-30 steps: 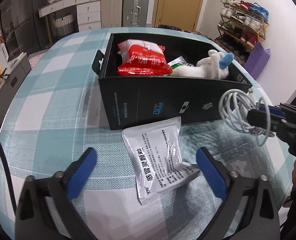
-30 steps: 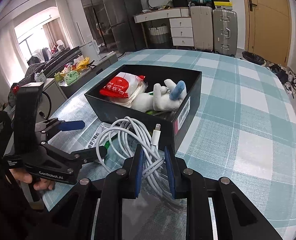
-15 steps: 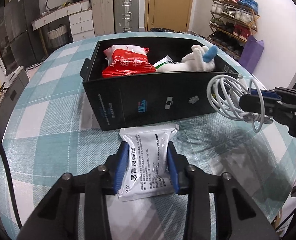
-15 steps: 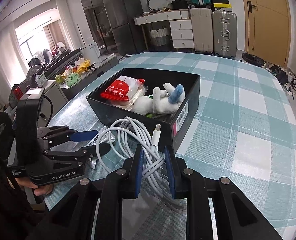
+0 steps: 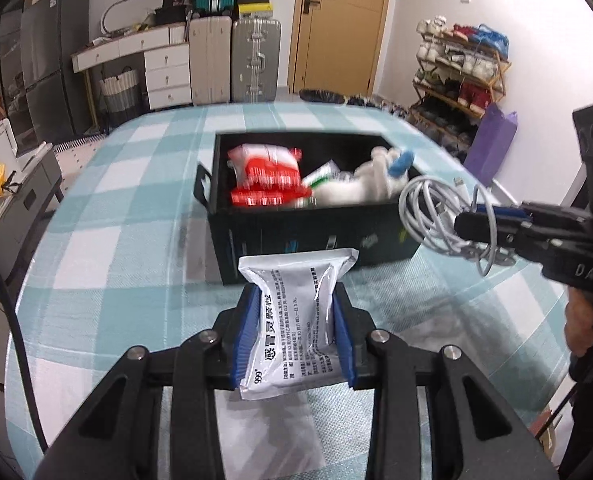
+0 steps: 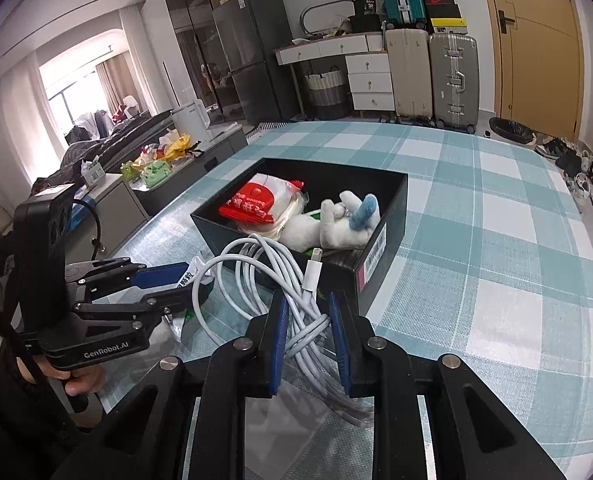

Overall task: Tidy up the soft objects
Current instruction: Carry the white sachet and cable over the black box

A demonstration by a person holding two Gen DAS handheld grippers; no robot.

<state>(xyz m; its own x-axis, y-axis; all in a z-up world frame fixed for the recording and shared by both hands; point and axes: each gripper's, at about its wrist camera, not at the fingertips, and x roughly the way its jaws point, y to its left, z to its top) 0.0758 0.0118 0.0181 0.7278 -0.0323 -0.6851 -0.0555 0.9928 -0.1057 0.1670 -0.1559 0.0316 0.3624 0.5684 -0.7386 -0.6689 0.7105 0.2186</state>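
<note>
The left claw (image 5: 294,336) is clamped on a glossy silver foil sachet (image 5: 296,316) with black print, held just above the worktop (image 5: 116,240), whose cloth is a woven teal-and-white check. The right claw (image 6: 308,340) is clamped on a coiled white cable (image 6: 264,276), smooth and looped. Beyond both stands a black rectangular box (image 5: 316,236) holding a crinkly red-and-white packet (image 5: 268,176) and a white plush toy (image 6: 336,224). Hard suitcases (image 5: 236,64) and a wooden door (image 5: 340,24) line the far wall.
</note>
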